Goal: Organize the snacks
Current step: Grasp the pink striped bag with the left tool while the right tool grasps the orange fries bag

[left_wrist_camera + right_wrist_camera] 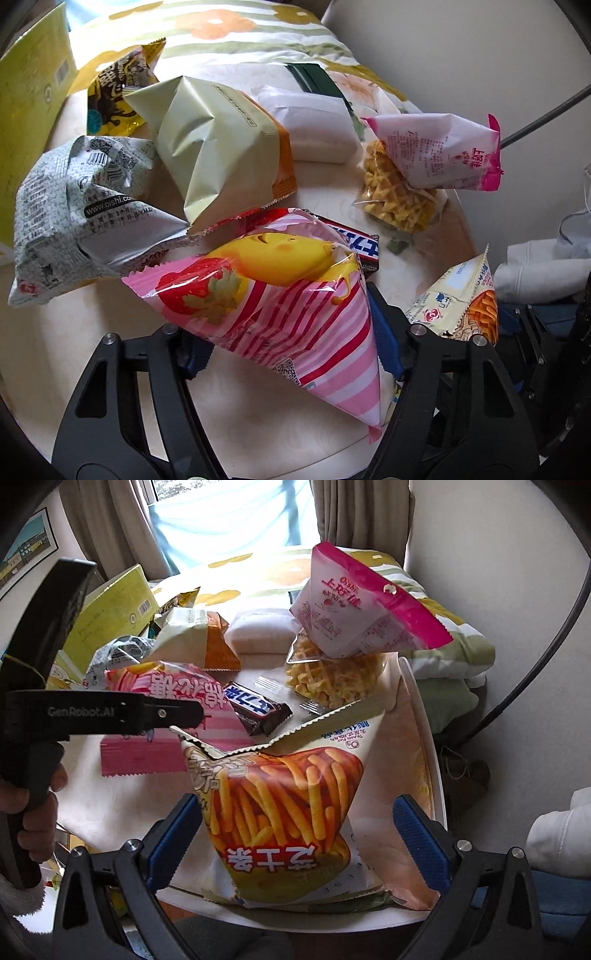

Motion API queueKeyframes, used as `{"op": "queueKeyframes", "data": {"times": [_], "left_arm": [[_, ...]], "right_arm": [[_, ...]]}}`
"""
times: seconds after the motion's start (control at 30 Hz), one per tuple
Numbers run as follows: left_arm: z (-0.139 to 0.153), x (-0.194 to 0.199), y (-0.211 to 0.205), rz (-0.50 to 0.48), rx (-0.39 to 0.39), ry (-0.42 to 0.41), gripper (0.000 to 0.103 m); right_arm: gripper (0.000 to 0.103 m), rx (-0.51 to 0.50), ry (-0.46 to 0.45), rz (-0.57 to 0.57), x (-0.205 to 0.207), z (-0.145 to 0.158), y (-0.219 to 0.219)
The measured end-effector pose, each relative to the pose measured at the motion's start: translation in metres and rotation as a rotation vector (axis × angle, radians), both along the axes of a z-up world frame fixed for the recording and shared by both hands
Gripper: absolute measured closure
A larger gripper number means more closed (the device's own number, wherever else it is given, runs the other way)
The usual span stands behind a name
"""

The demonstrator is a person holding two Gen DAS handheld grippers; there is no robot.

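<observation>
Round and pale, the worktop (pixel 66 354) carries a loose heap of snack packets. Nearest the left gripper (pixel 295 354) lies the pink striped strawberry packet (pixel 280 306), its long axis running from upper left to lower right straight through the gap; the jaws sit on either side of its lower end and appear to touch the film, though a firm pinch cannot be confirmed. Beside it, toward the rim, stands the fries packet (pixel 288 812), upright between the right gripper's (pixel 299 842) jaws, which stand clearly apart from it. Farther out lie a chocolate bar (pixel 258 710), a grey Oishi bag (pixel 81 214) and a clear bag of yellow crisps (pixel 399 192).
</observation>
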State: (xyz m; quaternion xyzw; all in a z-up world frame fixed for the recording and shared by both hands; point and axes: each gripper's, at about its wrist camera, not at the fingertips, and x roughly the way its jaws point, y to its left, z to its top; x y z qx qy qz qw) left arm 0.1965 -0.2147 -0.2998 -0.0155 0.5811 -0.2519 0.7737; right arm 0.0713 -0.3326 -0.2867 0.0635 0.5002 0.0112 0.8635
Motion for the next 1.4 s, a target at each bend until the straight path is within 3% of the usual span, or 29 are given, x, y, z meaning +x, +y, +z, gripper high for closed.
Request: {"op": "queueKeyframes", "data": {"times": [0.27, 0.33, 0.5, 0.67, 0.97, 1.4], "left_arm": [[0.006, -0.008, 0.0, -0.017, 0.021, -0.02, 0.037], [0.007, -0.01, 0.0, -0.021, 0.03, -0.025, 0.037], [0.014, -0.019, 0.005, -0.033, 0.054, -0.049, 0.037], [0.02, -0.027, 0.01, -0.032, 0.065, -0.065, 0.037], [0.051, -0.039, 0.024, 0.02, 0.042, -0.119, 0.037], [0.129, -0.035, 0.075, 0.126, -0.039, -0.251, 0.037]], "right_arm": [[0.001, -0.028, 0.007, 0.017, -0.001, -0.005, 0.003], [0.006, -0.034, 0.009, 0.02, 0.001, -0.006, 0.005], [0.032, -0.028, 0.025, 0.036, 0.003, -0.011, 0.007], [0.048, -0.023, 0.002, 0.047, 0.0, -0.008, 0.009], [0.05, -0.013, -0.042, 0.05, -0.003, 0.016, 0.008], [0.05, -0.036, -0.156, 0.095, 0.026, 0.097, 0.026]]}}
